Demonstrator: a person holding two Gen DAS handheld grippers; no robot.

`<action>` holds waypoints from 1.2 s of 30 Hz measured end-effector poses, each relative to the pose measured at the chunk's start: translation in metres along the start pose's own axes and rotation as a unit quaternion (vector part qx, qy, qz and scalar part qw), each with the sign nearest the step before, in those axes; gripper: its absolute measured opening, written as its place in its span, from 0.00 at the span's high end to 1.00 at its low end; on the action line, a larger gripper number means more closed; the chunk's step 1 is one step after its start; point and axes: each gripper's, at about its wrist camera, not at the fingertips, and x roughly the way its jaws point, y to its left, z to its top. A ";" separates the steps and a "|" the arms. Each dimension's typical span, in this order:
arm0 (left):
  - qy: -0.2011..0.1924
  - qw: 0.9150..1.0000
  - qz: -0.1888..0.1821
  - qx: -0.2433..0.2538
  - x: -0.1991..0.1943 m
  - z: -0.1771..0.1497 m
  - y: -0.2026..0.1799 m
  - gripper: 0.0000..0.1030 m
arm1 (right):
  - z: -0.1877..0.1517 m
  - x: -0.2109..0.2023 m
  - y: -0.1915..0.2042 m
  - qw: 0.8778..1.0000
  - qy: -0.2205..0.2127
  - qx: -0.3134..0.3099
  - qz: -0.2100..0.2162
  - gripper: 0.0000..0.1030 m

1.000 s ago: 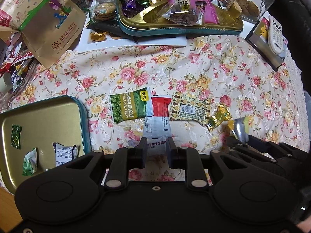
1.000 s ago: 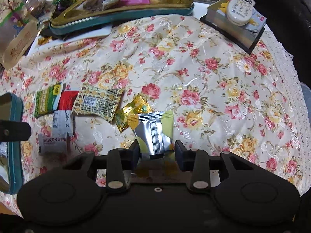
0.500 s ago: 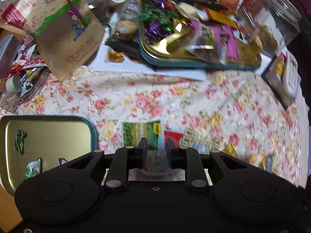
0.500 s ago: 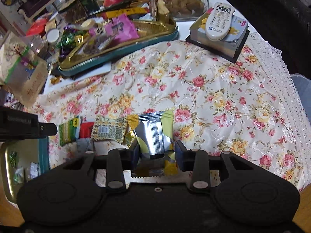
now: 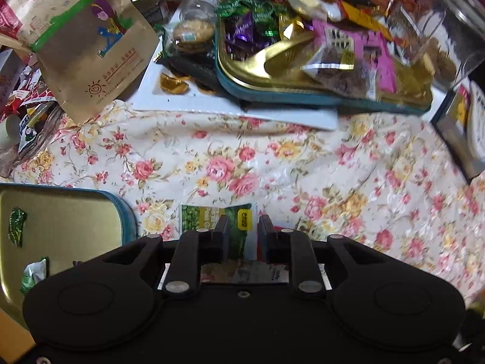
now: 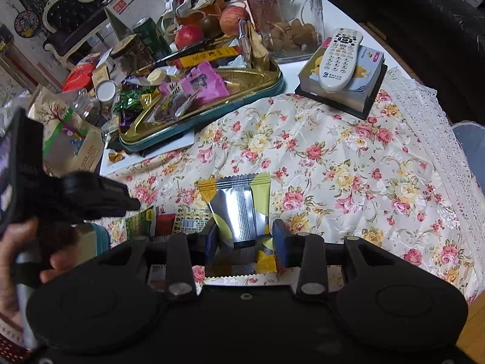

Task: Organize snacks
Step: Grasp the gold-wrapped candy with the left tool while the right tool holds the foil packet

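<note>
Our right tool (image 6: 245, 236) has lifted the silver-yellow packet (image 6: 239, 209) clear off the counter (image 6: 348, 163). Left tool (image 5: 242, 236), narrow, drops onto the white strip packet (image 5: 251, 270); can't tell if gripped.

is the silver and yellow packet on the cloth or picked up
Picked up: the right tongs clamp the silver and yellow packet at its lower end, and it stands up above the floral cloth.

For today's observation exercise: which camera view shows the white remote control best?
The right wrist view: the remote control lies fully visible, buttons facing up, on a stack of booklets at the table's far side. The left wrist view catches only a blurred white sliver of it at the right edge.
</note>
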 end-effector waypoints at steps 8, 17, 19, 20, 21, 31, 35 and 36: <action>0.034 0.998 -0.019 0.049 0.009 -0.022 -0.031 0.71 | 0.010 -0.012 -0.015 0.999 -0.018 0.034 0.005 0.61; 0.012 0.995 -0.059 0.078 -0.006 -0.028 -0.062 0.71 | 0.008 -0.009 -0.012 1.000 -0.014 0.027 0.005 0.61; 0.009 0.995 -0.061 0.080 -0.005 -0.030 -0.064 0.71 | 0.008 -0.010 -0.014 0.999 -0.017 0.030 0.004 0.61; 0.007 0.994 -0.064 0.087 -0.006 -0.032 -0.068 0.71 | 0.008 -0.010 -0.015 0.999 -0.018 0.031 0.003 0.61; 0.004 0.993 -0.066 0.099 -0.006 -0.034 -0.072 0.71 | 0.008 -0.010 -0.016 0.999 -0.018 0.033 0.002 0.61; -0.017 0.976 -0.065 0.207 -0.001 -0.053 -0.120 0.71 | 0.014 -0.018 -0.026 0.998 -0.031 0.047 -0.007 0.61; -0.004 0.976 -0.059 0.210 0.011 -0.054 -0.124 0.71 | 0.016 -0.021 -0.036 0.997 -0.039 0.063 -0.005 0.61; -0.004 0.975 -0.059 0.213 0.012 -0.055 -0.125 0.70 | 0.017 -0.022 -0.038 0.997 -0.041 0.068 -0.005 0.61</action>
